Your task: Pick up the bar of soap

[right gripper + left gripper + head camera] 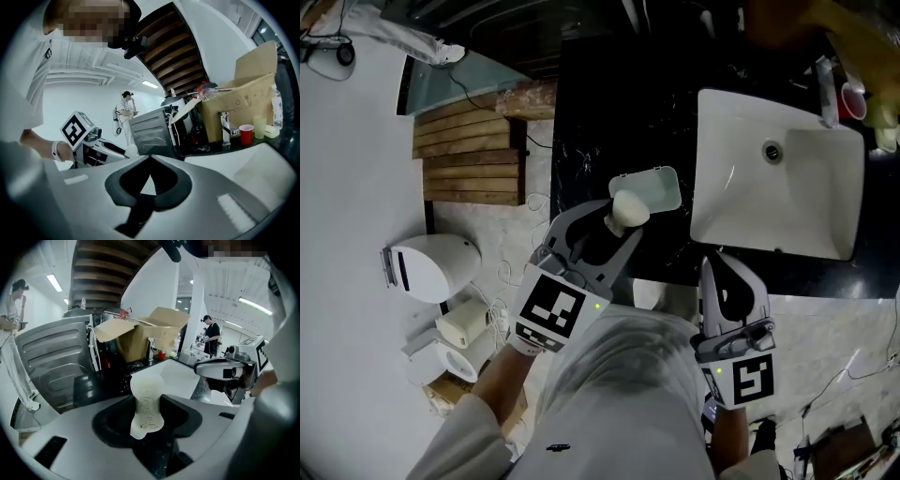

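Bar of soap (629, 208) is pinched at its narrow waist between the left gripper (614, 225) jaws, just below the pale soap dish (661, 186) at frame centre, over the black counter (609, 103) left of the sink (825, 216). The waist is probably chosen so the slick bar is not squeezed out. Right gripper (719, 267) is parked lower right, jaws pressed together on nothing, presumably to leave the lift unobstructed.

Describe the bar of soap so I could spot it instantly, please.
Find the white sink set in the black counter; just left of it lies a pale, shallow soap dish. At the dish's near edge, the left gripper holds the bar of soap in its jaws. It is the cream, rounded, waisted lump, unlike the flat rectangular dish.
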